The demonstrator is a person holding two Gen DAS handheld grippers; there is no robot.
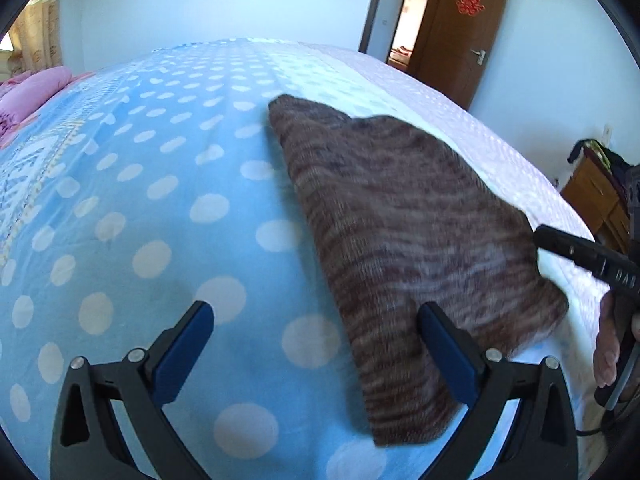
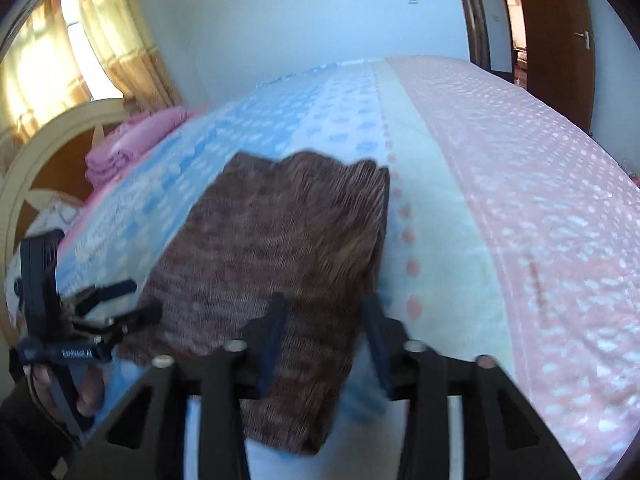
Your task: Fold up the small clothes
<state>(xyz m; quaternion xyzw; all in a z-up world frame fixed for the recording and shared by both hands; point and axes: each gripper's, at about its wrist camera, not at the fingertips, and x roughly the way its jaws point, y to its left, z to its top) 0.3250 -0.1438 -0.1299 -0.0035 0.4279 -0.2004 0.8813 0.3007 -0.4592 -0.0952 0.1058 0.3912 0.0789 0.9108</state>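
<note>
- Sweater point(image 1: 404, 240), brown and knitted, lies folded on the bed point(image 1: 168, 208), over the line where the blue dotted part of the cover meets the pale strip, with the pink part further toward the bed's far side.
- Its near end reaches the bed's near edge in both views.
- Left gripper point(image 1: 316, 354) hovers over that near end with its fingers point(image 1: 182, 354) spread wide; one finger sits over the blue cover, the other over the sweater, neither pressing on it.
- Right gripper point(image 2: 326, 340) has its fingers point(image 2: 272, 340) parted, one above the knit and one just past the sweater's right edge; they look blurred and nothing is pinched between them.
- A hand point(image 1: 610, 344) holds the right gripper's handle at the bed's near edge.
- Pink bedding point(image 2: 128, 144) is stacked by the headboard point(image 2: 48, 152).
- A brown door point(image 1: 464, 24) stands open beyond the bed.
</note>
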